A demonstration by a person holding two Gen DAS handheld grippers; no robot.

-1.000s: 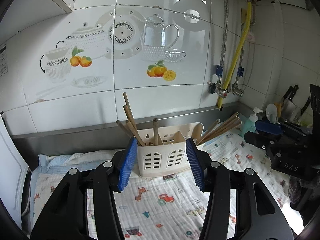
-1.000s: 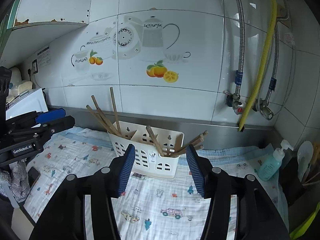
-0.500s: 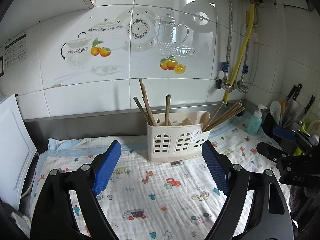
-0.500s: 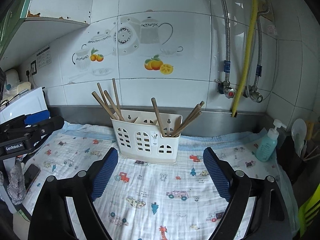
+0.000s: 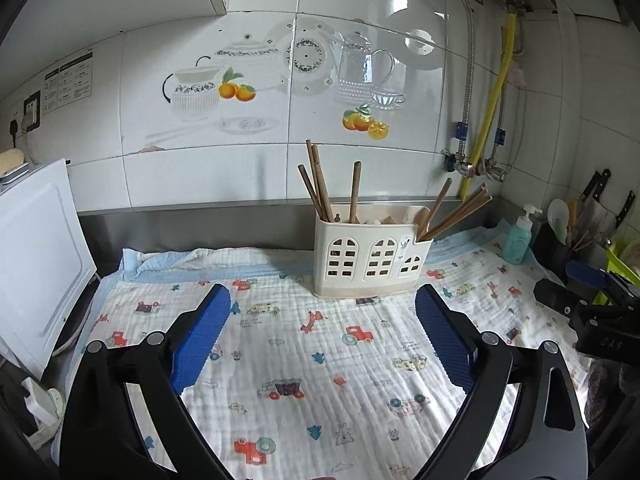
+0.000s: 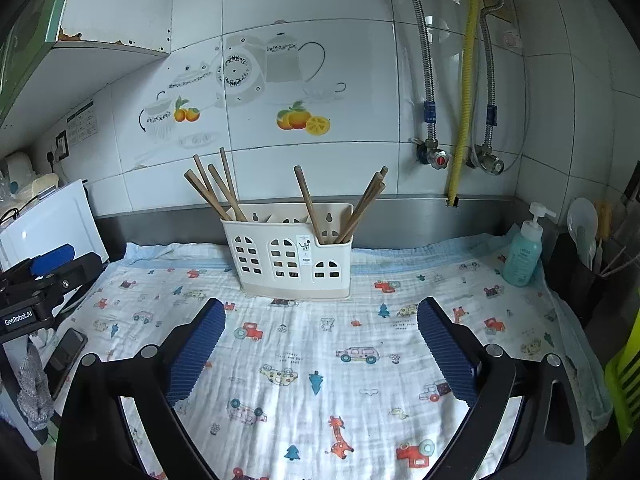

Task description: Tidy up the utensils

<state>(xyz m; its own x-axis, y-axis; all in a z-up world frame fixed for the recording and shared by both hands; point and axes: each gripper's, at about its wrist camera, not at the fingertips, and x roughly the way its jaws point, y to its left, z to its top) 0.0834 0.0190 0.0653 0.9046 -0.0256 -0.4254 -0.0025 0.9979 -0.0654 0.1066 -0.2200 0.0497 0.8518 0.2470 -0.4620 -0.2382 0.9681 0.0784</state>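
Note:
A cream plastic utensil holder stands on the patterned cloth by the back wall; it also shows in the right wrist view. Several wooden chopsticks stick out of its left and right compartments, also seen in the right wrist view. My left gripper is open and empty, well in front of the holder. My right gripper is open and empty, also in front of it. Each gripper shows at the edge of the other's view.
A cartoon-print cloth covers the counter. A teal soap bottle stands at the right, with knives and a utensil pot beyond. A white appliance stands at the left. Pipes and a yellow hose run down the wall.
Both grippers have opened wide and pulled back from the holder, which now looks smaller and farther away. The chopsticks stay in the holder.

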